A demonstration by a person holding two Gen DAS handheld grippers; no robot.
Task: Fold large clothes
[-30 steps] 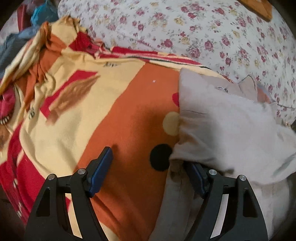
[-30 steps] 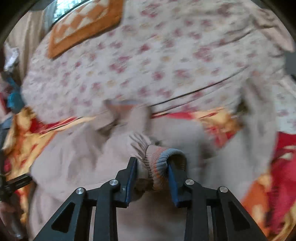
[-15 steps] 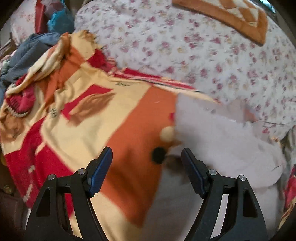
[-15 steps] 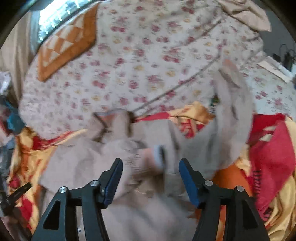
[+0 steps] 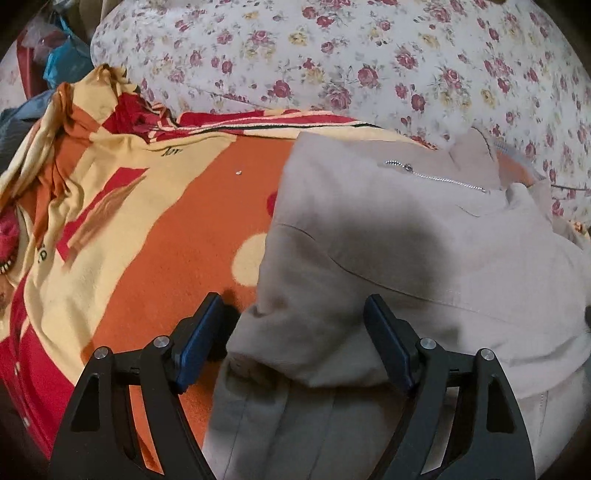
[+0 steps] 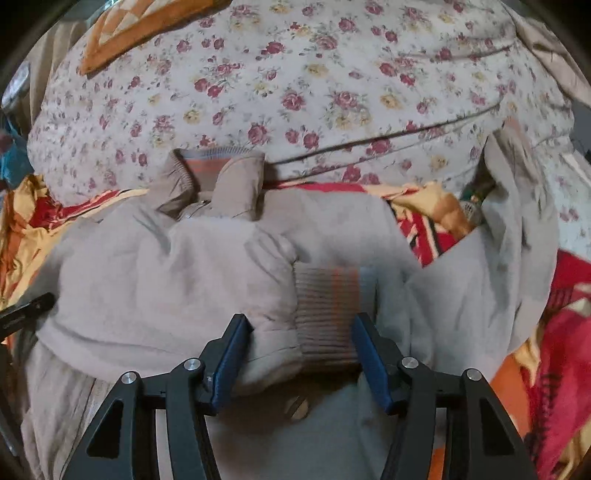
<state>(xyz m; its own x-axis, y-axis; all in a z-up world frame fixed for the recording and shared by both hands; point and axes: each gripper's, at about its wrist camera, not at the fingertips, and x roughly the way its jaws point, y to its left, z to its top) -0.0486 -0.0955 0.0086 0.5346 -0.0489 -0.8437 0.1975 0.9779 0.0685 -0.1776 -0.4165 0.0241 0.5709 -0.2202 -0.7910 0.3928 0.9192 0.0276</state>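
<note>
A beige zip jacket point(image 5: 406, 240) lies on an orange, yellow and red blanket point(image 5: 155, 229), its left sleeve folded across the body. In the right wrist view the jacket point(image 6: 147, 280) shows with its collar point(image 6: 218, 177) at the far side and the sleeve's ribbed cuff point(image 6: 328, 310) lying on the chest. My left gripper point(image 5: 295, 332) is open, its jaws on either side of the jacket's left edge fold. My right gripper point(image 6: 299, 350) is open around the sleeve end and cuff, not pinching. The other sleeve point(image 6: 517, 206) trails up to the right.
A floral quilt point(image 6: 295, 85) is heaped behind the jacket, also in the left wrist view point(image 5: 332, 55). An orange patterned cushion point(image 6: 147, 33) lies on it. Blue and red clothes point(image 5: 55, 70) are piled at far left. The blanket is bunched at left point(image 5: 55, 147).
My right gripper opened and let go of the cuff, which now lies on the jacket's chest. My left gripper stayed open and moved in over the jacket's left edge.
</note>
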